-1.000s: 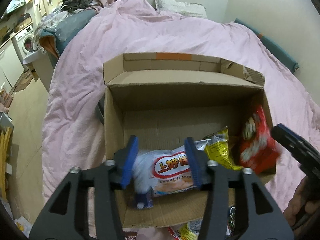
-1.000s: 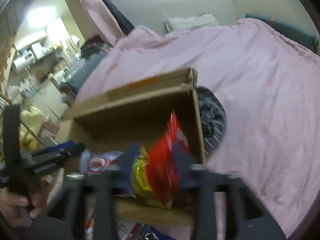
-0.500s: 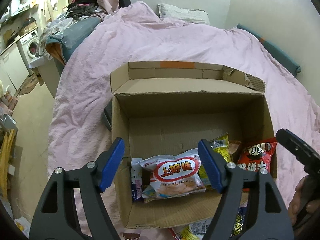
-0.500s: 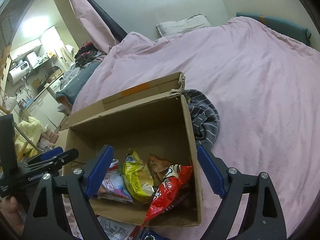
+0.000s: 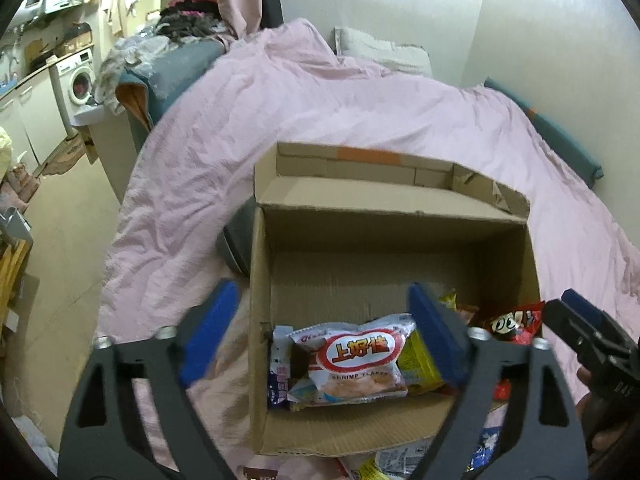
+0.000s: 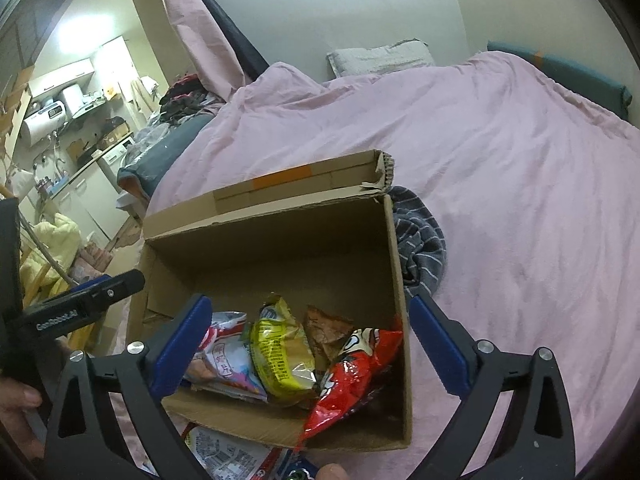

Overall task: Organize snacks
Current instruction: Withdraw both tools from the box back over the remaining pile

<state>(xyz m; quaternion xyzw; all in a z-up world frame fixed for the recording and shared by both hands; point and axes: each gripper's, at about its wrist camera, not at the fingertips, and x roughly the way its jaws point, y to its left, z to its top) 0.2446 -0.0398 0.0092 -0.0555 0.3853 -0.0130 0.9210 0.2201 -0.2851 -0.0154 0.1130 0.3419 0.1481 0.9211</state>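
Note:
An open cardboard box [image 5: 360, 276] [image 6: 396, 264] lies on a pink bed. Inside at its near end lie a white shrimp-flakes bag [image 5: 356, 364] [image 6: 228, 356], a yellow bag [image 5: 416, 364] [image 6: 280, 352], a brown packet [image 6: 324, 328] and a red bag [image 5: 512, 324] [image 6: 352, 376] that leans on the right wall. My left gripper [image 5: 320, 336] is open and empty above the box's near left corner. My right gripper [image 6: 308, 344] is open and empty above the box's near end. More snack packs [image 5: 404, 460] [image 6: 224, 452] lie on the bed in front of the box.
A striped grey cloth [image 6: 420, 248] lies against the box's right side. A pillow [image 5: 380, 52] sits at the head of the bed. A washing machine [image 5: 78, 80] and cluttered counters stand past the bed's left edge. The wall runs along the right side.
Both grippers opened, let go of the shrimp-flakes bag and the red bag into the box, and pulled back and up. The red bag tipped over against the box's right wall.

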